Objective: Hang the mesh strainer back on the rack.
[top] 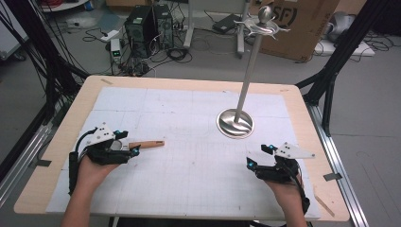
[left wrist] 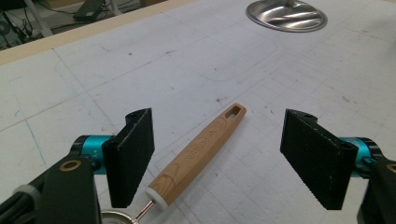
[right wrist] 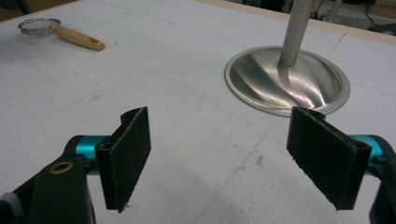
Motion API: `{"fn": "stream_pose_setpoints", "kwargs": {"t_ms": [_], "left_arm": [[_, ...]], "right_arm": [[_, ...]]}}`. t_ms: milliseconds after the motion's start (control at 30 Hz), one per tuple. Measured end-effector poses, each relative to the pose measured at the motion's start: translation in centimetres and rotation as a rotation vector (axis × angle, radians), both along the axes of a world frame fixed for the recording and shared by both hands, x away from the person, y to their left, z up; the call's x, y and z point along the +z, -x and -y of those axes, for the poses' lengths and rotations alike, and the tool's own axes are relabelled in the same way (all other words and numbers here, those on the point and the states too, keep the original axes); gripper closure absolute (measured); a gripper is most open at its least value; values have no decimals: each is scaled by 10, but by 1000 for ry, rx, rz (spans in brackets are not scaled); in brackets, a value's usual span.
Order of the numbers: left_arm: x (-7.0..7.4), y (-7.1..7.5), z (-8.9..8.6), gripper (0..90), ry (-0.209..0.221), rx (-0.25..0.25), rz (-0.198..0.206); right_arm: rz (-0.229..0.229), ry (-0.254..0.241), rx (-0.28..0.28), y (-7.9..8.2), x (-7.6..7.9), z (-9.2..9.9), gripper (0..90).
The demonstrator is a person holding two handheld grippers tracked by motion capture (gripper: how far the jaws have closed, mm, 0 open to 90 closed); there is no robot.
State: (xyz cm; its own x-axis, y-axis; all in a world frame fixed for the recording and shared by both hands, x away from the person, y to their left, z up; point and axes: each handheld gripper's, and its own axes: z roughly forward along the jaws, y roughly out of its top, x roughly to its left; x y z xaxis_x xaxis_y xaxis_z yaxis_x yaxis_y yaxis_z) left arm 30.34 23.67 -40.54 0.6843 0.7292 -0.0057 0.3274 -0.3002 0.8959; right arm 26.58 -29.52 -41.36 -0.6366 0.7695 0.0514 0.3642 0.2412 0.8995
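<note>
A small strainer with a wooden handle (top: 146, 144) lies on the white table cover at the left. In the left gripper view the handle (left wrist: 201, 151) lies flat between the jaws of my left gripper (left wrist: 219, 140), which stand wide apart and clear of it, so the gripper is open. The strainer's metal rim (left wrist: 114, 217) peeks in at the bottom edge. My left gripper (top: 128, 143) sits over the strainer's bowl end. My right gripper (top: 259, 156) rests at the right, open and empty (right wrist: 219, 135), and looks across to the strainer (right wrist: 39, 25).
A steel stand with a round base (top: 235, 124) and a tall pole topped by hooks (top: 262, 23) rises right of the table's middle; the base (right wrist: 287, 81) lies just ahead of the right gripper. Computers, cables and a cardboard box lie on the floor beyond the far edge.
</note>
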Motion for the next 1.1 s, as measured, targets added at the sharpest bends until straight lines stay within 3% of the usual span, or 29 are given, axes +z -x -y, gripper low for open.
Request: {"fn": "stream_pose_setpoints", "kwargs": {"t_ms": [300,533,600,667,900,1100], "left_arm": [[0,0,0,265,-4,-10,-2],[5,-10,4,263,-69,-13,-11],[6,-14,6,265,-62,-32,-43],[8,-16,9,273,-61,-57,-48],[9,-29,12,283,-125,-50,-72],[-2,-40,7,290,-185,-33,-137]], "right_arm": [[6,1,0,1,0,0,208],[4,-4,-3,2,1,2,208],[8,-5,1,2,2,2,208],[7,-5,1,3,2,2,208],[14,-7,-2,3,3,3,208],[9,-7,-3,3,2,3,208]]}}
